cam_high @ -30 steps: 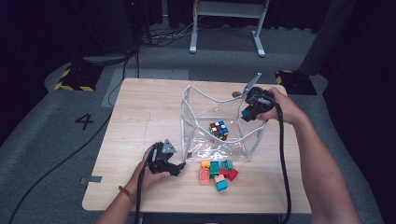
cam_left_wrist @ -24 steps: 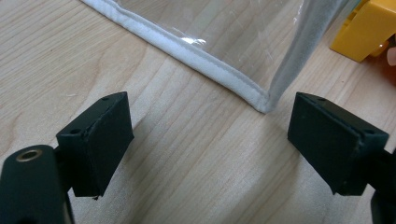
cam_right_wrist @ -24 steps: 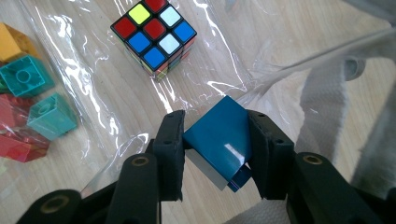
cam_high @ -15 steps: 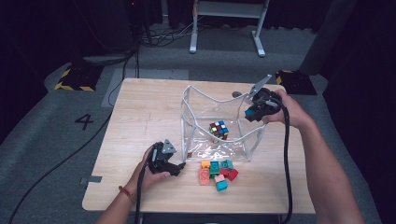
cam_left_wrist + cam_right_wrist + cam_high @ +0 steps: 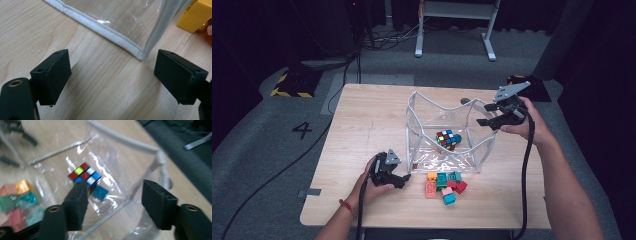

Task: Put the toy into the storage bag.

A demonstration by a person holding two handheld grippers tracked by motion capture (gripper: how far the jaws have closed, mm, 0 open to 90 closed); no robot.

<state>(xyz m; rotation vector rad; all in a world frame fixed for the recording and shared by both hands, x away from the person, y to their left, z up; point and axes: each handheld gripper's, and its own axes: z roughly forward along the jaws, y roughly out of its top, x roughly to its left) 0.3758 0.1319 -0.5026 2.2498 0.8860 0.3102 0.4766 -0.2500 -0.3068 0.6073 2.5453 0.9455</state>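
The right gripper [image 5: 486, 116], jaws wide and empty, has pulled back from the clear bag [image 5: 447, 131] holding the puzzle cube [image 5: 447, 138]; the left gripper [image 5: 404, 179] rests wide beside loose blocks [image 5: 443, 184].

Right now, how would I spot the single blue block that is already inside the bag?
Find the clear plastic bag with white-trimmed edges standing open mid-table. On its floor lies a multicoloured puzzle cube; the small blue block rests against it. It is the one block inside the bag, apart from the pile of blocks in front.

Yellow brick [image 5: 197, 15] beyond the left tool's [image 5: 110, 72] far jaw, cut off at the frame corner. Coloured bricks [image 5: 18, 200] left of the right tool [image 5: 117, 202], blurred behind clear plastic, shapes unreadable.
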